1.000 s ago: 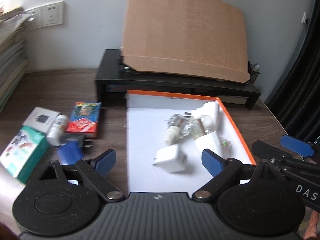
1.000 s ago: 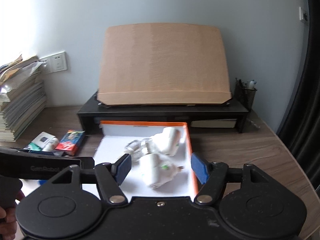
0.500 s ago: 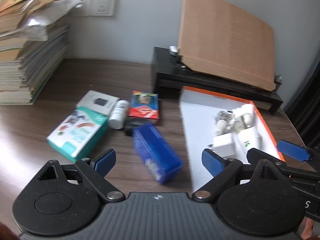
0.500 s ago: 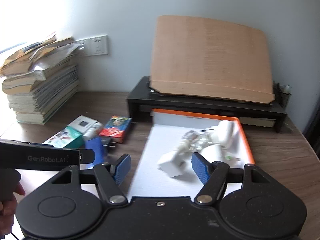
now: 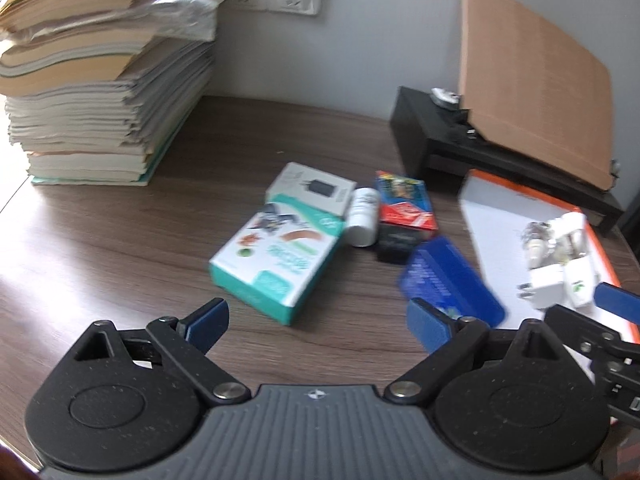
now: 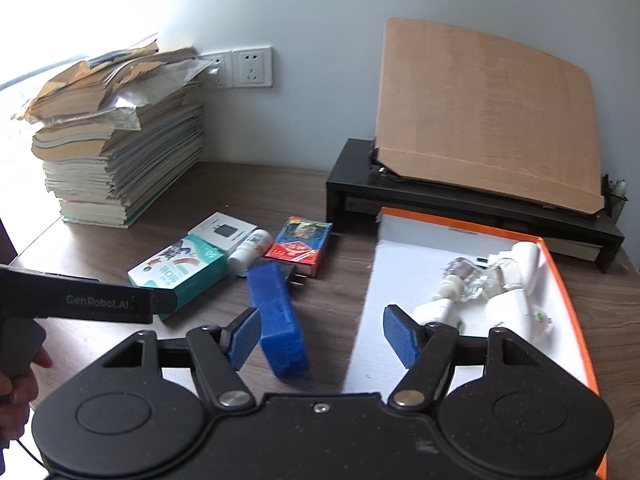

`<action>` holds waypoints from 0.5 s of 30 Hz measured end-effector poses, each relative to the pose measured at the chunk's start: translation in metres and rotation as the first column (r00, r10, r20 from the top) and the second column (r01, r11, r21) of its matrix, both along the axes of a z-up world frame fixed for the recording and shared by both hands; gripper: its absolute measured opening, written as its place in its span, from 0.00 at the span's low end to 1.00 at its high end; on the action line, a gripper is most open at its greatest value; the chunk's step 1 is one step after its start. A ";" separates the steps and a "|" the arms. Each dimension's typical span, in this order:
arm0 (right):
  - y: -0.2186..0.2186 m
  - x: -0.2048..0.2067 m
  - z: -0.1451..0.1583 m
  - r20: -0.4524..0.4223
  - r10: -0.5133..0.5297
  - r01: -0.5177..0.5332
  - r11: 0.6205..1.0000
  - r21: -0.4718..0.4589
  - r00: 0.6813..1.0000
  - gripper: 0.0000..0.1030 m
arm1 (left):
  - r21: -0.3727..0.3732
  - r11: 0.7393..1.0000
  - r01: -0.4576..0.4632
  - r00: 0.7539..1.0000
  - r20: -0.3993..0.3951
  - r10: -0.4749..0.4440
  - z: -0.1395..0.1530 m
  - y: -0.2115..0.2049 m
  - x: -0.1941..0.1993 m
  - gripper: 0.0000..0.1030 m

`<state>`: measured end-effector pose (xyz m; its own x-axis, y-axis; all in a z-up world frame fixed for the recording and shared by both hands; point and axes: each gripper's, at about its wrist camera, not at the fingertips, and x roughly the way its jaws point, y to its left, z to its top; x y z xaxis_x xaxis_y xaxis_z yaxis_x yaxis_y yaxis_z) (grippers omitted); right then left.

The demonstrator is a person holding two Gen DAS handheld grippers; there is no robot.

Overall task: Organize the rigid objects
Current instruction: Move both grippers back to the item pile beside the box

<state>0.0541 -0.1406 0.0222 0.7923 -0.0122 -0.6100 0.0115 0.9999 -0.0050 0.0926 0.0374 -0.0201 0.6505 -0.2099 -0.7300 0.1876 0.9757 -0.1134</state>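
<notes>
The wooden worktop [image 6: 312,184] carries a tall stack of books [image 6: 120,140] at the far left and a black stand [image 6: 472,208] with a tan board [image 6: 488,112] leaning on it at the far right. In front of the stand lies an orange-rimmed tray [image 6: 568,292] holding white plug adapters [image 6: 516,304], partly hidden behind the right claw [image 6: 320,334]. That claw hovers low above the worktop, its blue pads wide apart and holding nothing, over the near end of a blue box [image 6: 278,316]. The left claw [image 5: 316,318] is likewise spread apart and empty, pointing towards a teal box [image 5: 278,258]; its side reads "GenRobot.AI" in the right wrist view. Beyond lie a white box [image 5: 312,188], a red packet [image 5: 404,204] and a small white bottle [image 5: 362,216]; their print is too blurred to read.
</notes>
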 end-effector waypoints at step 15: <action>0.021 0.045 -0.023 -0.057 0.003 -0.004 1.000 -0.011 0.998 0.79 | 0.084 0.994 0.074 0.997 -0.043 -0.071 -0.035 0.008 0.068 1.00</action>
